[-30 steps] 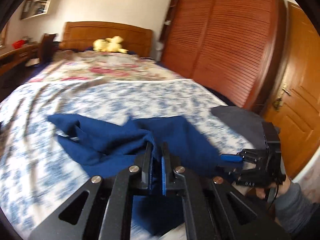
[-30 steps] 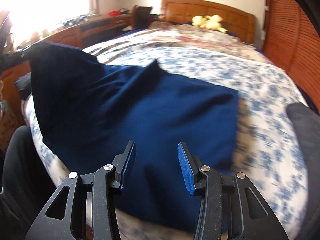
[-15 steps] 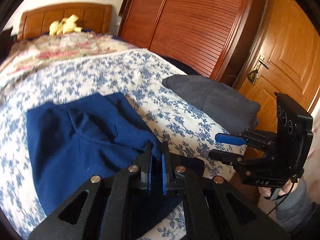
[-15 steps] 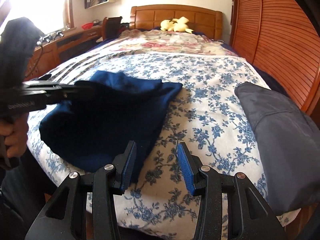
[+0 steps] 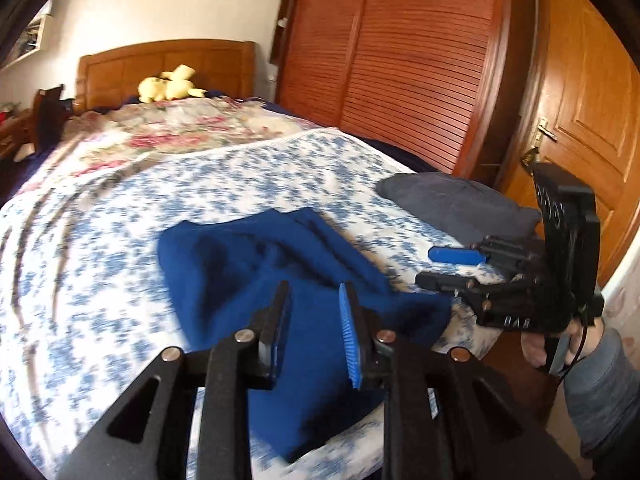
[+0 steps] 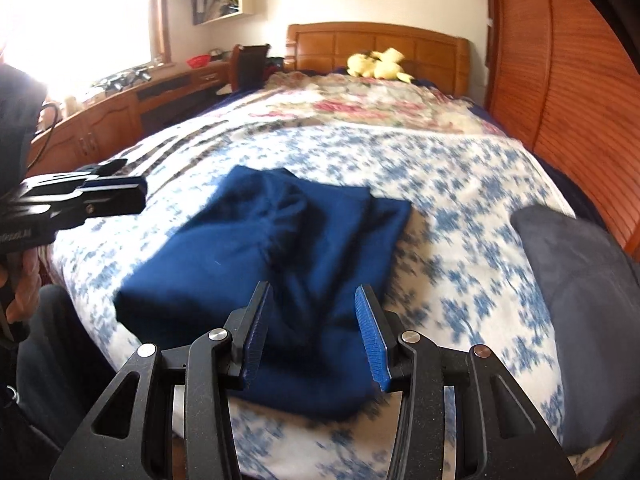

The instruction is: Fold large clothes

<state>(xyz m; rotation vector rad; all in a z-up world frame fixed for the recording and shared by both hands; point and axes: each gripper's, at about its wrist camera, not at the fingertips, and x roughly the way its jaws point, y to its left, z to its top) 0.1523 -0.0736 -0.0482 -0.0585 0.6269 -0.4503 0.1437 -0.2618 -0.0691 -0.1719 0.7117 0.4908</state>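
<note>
A dark blue garment (image 5: pixel 280 272) lies folded in a rough bundle on the blue-flowered bedspread (image 5: pixel 100 280), near the bed's foot. My left gripper (image 5: pixel 314 320) hovers just over its near edge. Its jaws are opening, and nothing is pinched between the blue pads. In the right wrist view the same garment (image 6: pixel 280 248) lies straight ahead of my right gripper (image 6: pixel 314 308), which is open and empty above the near edge. The left gripper (image 6: pixel 136 196) shows at the left of that view. The right gripper (image 5: pixel 424 267) shows at the right of the left wrist view, held by a hand in a grey sleeve.
A folded grey garment (image 6: pixel 580 280) lies at the bed's right edge. A yellow plush toy (image 6: pixel 376 64) sits by the wooden headboard (image 6: pixel 376 40). A slatted wardrobe (image 5: pixel 400 60) and a door (image 5: pixel 592 100) stand to the right, and a desk (image 6: pixel 120 112) along the left.
My left gripper has let go of the blue cloth and its jaws have parted. The garment, lifted and folded over a second ago, now lies still on the bed. The right gripper stayed open.
</note>
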